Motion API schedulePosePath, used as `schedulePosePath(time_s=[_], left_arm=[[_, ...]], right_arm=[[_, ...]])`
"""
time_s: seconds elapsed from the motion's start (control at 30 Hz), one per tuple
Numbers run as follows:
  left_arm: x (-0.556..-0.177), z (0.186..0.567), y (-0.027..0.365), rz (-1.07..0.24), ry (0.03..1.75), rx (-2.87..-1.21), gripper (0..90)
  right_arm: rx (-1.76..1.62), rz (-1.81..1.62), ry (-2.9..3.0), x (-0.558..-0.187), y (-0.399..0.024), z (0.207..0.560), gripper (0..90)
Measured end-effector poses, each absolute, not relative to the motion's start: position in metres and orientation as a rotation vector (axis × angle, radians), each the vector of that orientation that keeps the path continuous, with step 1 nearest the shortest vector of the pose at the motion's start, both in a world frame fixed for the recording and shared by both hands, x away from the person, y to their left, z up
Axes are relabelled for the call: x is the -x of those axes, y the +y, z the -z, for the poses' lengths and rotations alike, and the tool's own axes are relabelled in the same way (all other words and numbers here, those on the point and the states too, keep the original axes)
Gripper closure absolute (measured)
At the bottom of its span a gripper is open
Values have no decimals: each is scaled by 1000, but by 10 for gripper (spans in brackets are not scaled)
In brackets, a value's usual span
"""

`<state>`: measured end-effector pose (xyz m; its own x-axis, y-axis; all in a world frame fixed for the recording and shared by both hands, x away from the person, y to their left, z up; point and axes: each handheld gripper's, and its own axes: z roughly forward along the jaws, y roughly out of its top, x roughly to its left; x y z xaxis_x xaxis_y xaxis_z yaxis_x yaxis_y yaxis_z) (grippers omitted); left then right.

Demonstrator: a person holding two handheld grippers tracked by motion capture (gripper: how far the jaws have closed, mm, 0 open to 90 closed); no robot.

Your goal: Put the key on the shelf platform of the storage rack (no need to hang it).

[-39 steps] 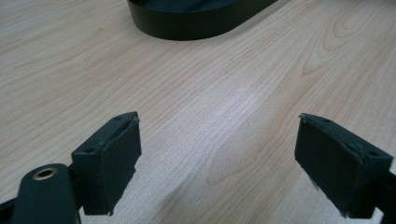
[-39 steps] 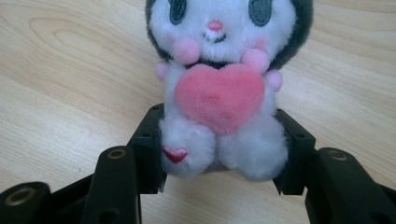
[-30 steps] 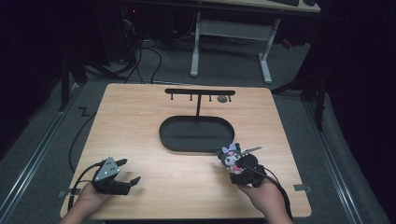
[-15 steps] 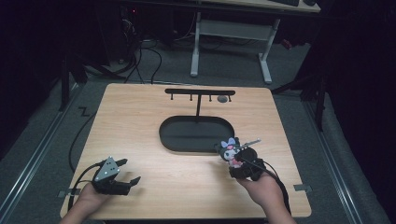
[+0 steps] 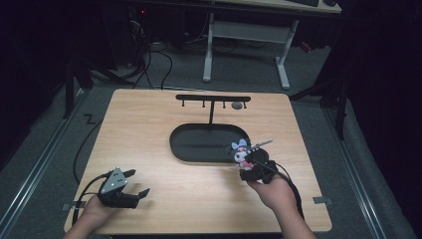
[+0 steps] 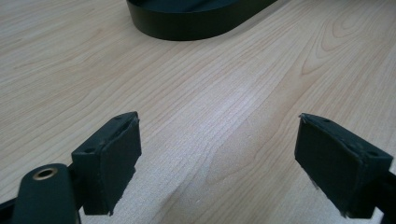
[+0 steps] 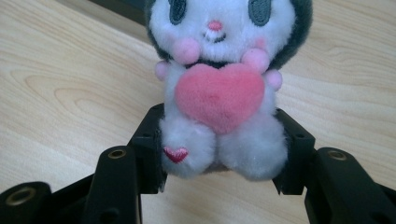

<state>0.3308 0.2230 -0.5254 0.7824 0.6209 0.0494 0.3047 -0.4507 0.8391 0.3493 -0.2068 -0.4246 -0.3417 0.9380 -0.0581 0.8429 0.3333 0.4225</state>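
Plush toy [image 7: 219,88], white with pink heart, clamped at its lower body in right gripper [image 5: 247,160] beside black oval tray [image 5: 186,149]; left gripper [image 5: 135,184] wide apart, holding nothing, over wooden table [image 5: 149,119].

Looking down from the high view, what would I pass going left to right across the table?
Left gripper with open fingers → black oval tray → plush toy held in the right gripper.
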Motion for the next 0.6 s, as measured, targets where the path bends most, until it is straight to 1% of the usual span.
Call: schedulePosePath(time_s=[0.6], left_arm=[[-331, 525, 223, -440, 686, -2064, 155]], right_arm=[[-1612, -455, 2306, -379, -196, 426, 475]])
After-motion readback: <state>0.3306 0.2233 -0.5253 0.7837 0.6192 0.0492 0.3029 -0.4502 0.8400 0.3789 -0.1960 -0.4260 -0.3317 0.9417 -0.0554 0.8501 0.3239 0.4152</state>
